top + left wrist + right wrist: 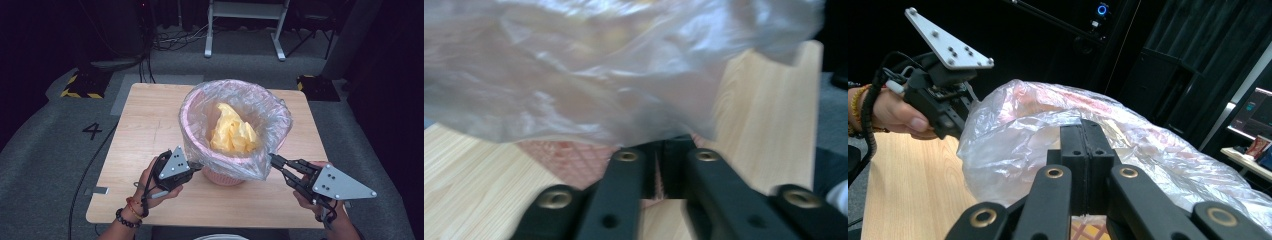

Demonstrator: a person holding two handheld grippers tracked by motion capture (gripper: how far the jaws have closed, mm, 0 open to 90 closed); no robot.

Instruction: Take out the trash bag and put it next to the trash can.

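Both tongs grip the clear liner bag [235, 131]: left tongs [195, 165] and right tongs [274, 160] are each clamped on its near rim. The bag lines the pink basket [222, 176] mid-surface, yellow wad [232, 132] inside. Gathering the rim has just begun; lifting it free and closing it remain.

The one thing that can be read is a black digit "4" [92, 130], marked on the grey floor [45, 150]. It lies well off to the left of the left gripper's [196, 165] jaws, beyond the left edge of the wooden surface [150, 120]. No other text, label or brand can be read.
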